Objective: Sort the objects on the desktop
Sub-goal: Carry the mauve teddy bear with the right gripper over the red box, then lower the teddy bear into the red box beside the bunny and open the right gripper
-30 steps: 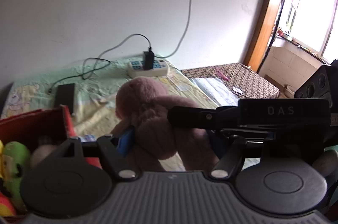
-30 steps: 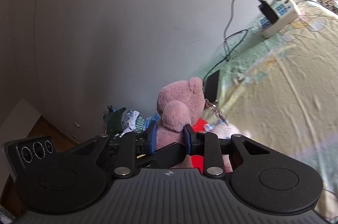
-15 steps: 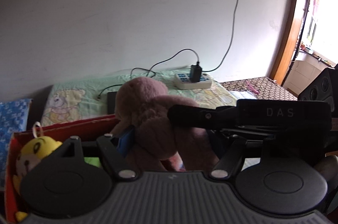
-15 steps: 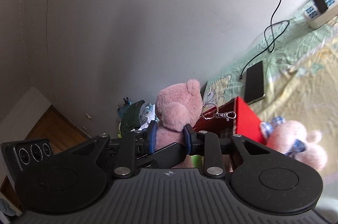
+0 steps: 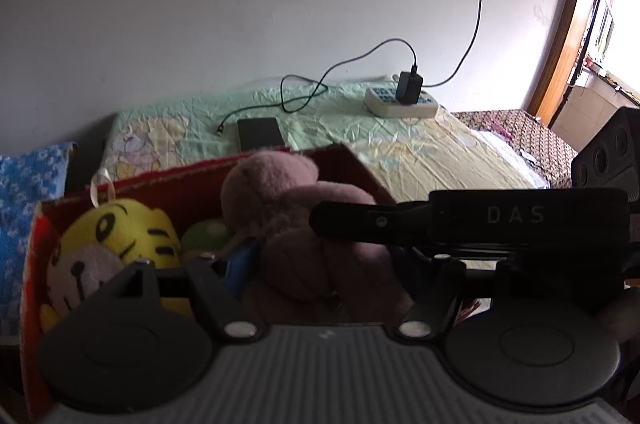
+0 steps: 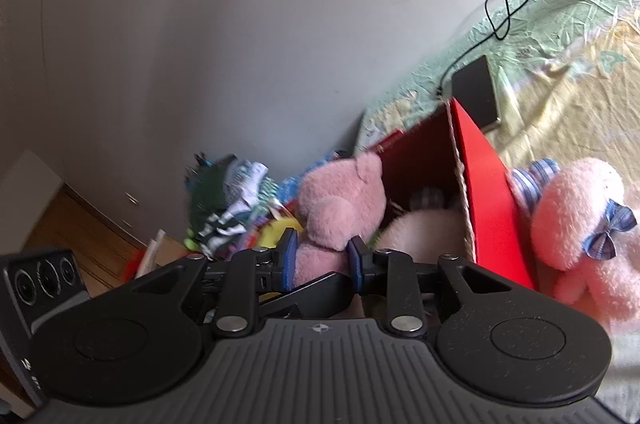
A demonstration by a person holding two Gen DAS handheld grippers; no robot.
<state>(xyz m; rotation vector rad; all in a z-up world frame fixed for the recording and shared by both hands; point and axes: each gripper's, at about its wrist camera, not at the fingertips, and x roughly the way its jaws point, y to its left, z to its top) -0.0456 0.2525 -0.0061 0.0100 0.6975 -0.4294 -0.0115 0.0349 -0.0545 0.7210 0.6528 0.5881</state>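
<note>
A dusty-pink teddy bear [image 5: 288, 208] is held from both sides, hanging over the open red box [image 5: 160, 180]. My left gripper [image 5: 320, 264] is shut on its body. The black bar marked DAS crossing that view is the right gripper's finger. In the right wrist view the bear [image 6: 340, 208] sits between the blue pads of my right gripper [image 6: 322, 256], which is shut on it at the left of the red box [image 6: 484, 184]. Inside the box lie a yellow plush [image 5: 120, 232] and a green toy [image 5: 208, 232].
A lighter pink plush with a blue bow [image 6: 580, 224] lies on the cloth just right of the box. Behind it are a black phone [image 5: 260, 134] and a white power strip [image 5: 400, 100] with charger and cable. Left of the box are blue patterned fabric [image 5: 28, 204] and piled clothes [image 6: 228, 192].
Both grippers have carried the bear left from above the tablecloth to above the red box and lower toward its opening. Their hold on the bear is unchanged.
</note>
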